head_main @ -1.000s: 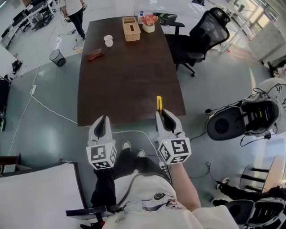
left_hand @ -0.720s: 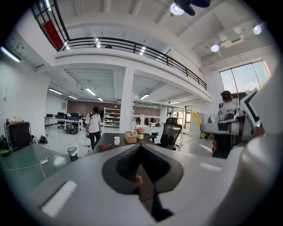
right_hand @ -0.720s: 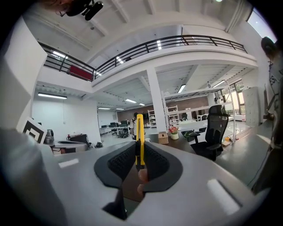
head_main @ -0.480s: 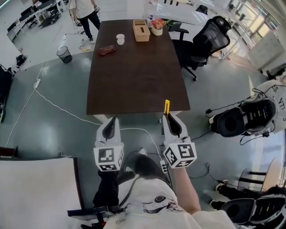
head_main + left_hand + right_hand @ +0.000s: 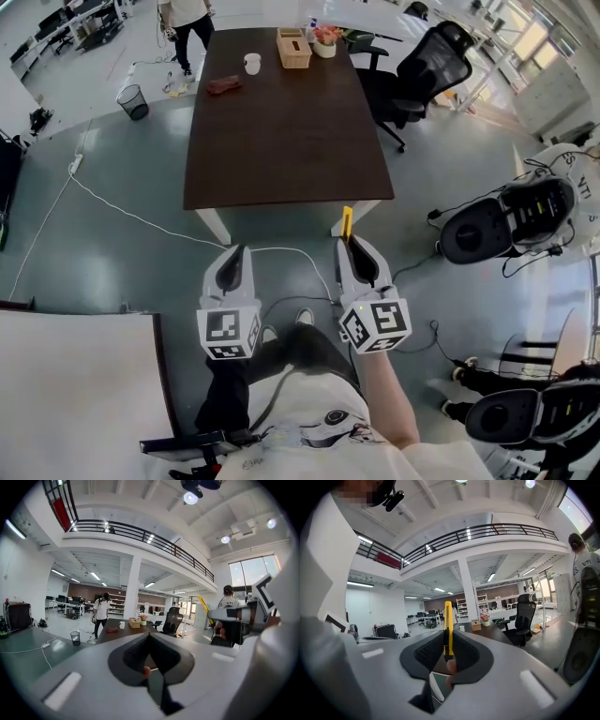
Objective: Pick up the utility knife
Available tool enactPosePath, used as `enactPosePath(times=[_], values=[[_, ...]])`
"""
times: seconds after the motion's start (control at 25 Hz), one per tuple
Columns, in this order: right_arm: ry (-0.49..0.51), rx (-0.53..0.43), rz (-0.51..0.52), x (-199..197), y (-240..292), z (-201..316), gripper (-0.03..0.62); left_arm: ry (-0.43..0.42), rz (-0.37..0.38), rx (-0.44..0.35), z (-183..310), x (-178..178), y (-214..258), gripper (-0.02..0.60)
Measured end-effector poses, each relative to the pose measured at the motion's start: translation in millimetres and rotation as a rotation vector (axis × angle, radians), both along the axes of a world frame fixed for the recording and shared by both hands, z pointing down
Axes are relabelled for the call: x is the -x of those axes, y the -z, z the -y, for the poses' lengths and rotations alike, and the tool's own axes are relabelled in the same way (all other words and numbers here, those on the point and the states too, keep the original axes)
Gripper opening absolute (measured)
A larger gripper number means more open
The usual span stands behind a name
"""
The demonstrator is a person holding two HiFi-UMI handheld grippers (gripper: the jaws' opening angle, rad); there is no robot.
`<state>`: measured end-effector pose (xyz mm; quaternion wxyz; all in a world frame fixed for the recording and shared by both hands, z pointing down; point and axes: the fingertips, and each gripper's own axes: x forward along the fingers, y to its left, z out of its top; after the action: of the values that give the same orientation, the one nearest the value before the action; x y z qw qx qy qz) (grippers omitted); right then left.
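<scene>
Between right tongs [image 5: 448,641], yellow utility knife [image 5: 448,618]

Open-plan office, long table [image 5: 281,122], swivel chair [image 5: 424,64] (mezzanine [image 5: 140,531] above)

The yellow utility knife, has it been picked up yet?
Done: the utility knife is off the table, clamped in the right gripper. In hand: it is held above the floor. Left: nothing of the pickup; the left gripper is shut and empty.
</scene>
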<state>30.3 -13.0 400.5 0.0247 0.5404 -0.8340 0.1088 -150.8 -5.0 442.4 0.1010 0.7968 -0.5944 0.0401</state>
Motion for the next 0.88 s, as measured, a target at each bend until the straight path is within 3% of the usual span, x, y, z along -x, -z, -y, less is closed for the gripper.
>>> enactPosePath(times=[0.6, 0.88], values=[[0.025, -0.047, 0.02, -68.7, 11.1, -71.7, 0.058, 0.023, 0.045, -0.033, -71.3, -75.2, 15.6, -0.003], [0.03, -0.088, 0.025, -77.3, 24.5, -83.1, 0.058, 0.032, 0.061, -0.091, -80.4, -82.3, 40.1, -0.003]])
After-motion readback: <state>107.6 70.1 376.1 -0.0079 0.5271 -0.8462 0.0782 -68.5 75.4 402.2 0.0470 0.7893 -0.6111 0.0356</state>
